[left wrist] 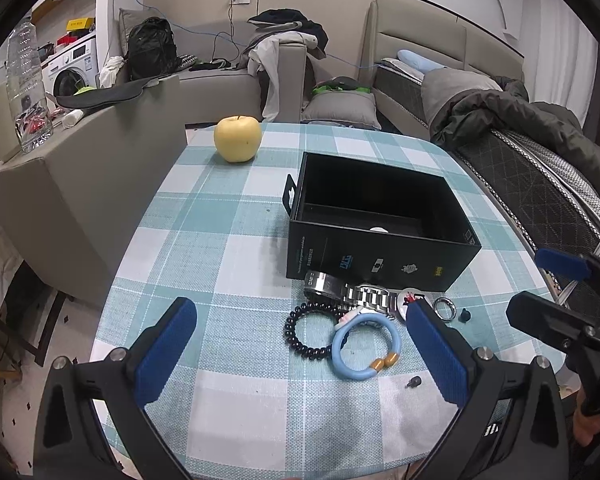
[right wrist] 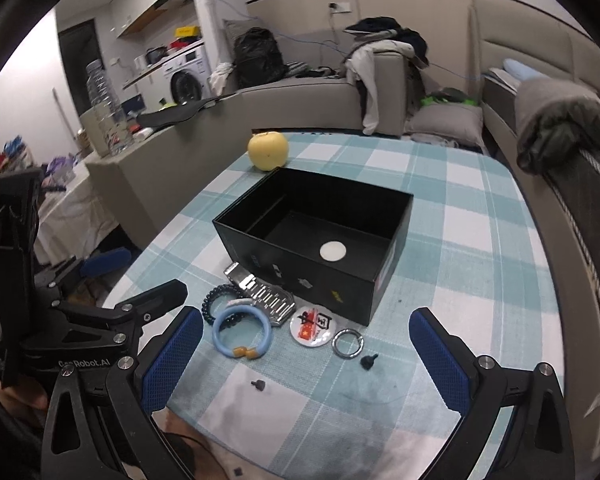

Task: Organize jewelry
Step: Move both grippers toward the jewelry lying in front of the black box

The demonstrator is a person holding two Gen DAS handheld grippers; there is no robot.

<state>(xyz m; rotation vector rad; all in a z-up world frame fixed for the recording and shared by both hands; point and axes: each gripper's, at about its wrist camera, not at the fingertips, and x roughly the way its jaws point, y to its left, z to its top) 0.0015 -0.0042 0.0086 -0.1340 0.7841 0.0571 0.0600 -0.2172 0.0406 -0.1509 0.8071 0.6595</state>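
An open black box [left wrist: 380, 220] [right wrist: 316, 236] stands on the checked table, with a white disc [right wrist: 333, 251] on its floor. In front of it lie a steel watch [left wrist: 356, 292] [right wrist: 266, 294], a black bead bracelet [left wrist: 304, 334] [right wrist: 216, 300], a light blue ring bracelet [left wrist: 366, 346] [right wrist: 242, 336], a round badge [right wrist: 312, 326] and a metal ring [left wrist: 444, 307] [right wrist: 347, 343]. My left gripper [left wrist: 300, 316] is open and empty, near side of the jewelry. My right gripper [right wrist: 306, 324] is open and empty, hovering before the badge and ring.
A yellow apple [left wrist: 237, 138] [right wrist: 268, 150] sits at the table's far edge. Two small black screws [right wrist: 370, 361] [right wrist: 259, 385] lie on the cloth. A grey sofa [left wrist: 80, 184] borders the left, a dark chair back [left wrist: 548, 200] the right.
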